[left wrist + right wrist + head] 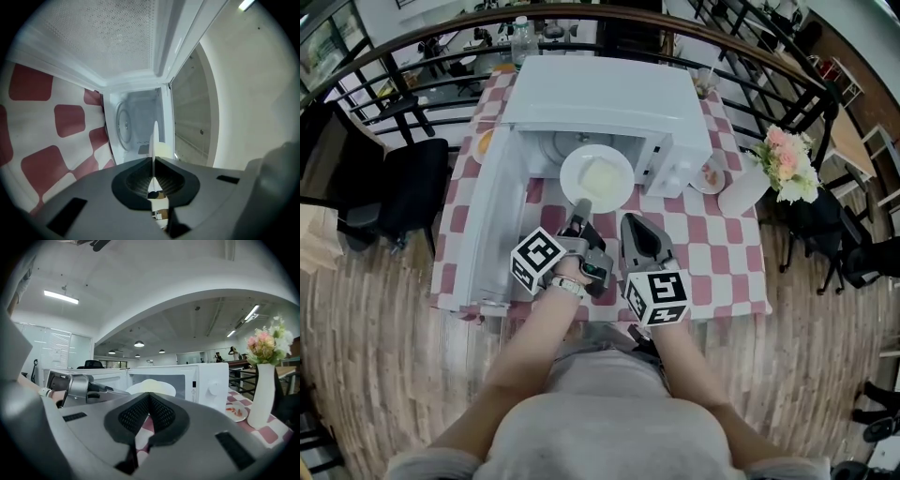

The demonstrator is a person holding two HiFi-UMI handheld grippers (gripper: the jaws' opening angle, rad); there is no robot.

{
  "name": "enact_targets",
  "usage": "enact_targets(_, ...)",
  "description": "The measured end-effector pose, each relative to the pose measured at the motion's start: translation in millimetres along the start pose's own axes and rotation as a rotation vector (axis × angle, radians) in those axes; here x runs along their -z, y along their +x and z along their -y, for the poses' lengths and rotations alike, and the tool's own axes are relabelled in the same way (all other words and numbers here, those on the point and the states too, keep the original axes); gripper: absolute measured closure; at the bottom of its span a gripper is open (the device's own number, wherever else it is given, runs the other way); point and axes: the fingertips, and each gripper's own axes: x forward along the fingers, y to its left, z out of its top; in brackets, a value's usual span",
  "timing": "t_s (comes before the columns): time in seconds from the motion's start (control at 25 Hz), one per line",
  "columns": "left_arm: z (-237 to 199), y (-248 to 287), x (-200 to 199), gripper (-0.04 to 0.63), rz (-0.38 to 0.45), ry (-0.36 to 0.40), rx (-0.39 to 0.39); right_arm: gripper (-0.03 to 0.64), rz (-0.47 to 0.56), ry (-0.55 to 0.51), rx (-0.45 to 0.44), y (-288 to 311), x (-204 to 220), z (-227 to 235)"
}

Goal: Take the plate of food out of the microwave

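White plate [597, 175] | rim pinched in left claw [580, 208]; right claw [631, 223] closed, empty

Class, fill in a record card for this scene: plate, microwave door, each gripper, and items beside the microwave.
Plate of food: held in front of the open microwave
Door: open, swung left
Left gripper: shut on the plate's rim
Right gripper: shut, empty
Beside microwave: small dish, flower vase

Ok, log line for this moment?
left gripper: shut on plate rim | plate: carries food, at open microwave front | right gripper: shut, empty
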Motion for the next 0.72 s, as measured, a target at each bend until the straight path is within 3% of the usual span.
enact_targets(0.4,12.4,-19.3,9.3,0.578,-0.001,0.029,0.031,0.595,0.023,-0.025,0.014,-10.6,-8.6,-2.3)
enact_targets(0.72,15.6,-28.5,9.5,0.578,0.019,-0.002,0.050,0.595,0.011,-0.045,-0.007,-14.0,-9.7,-8.9)
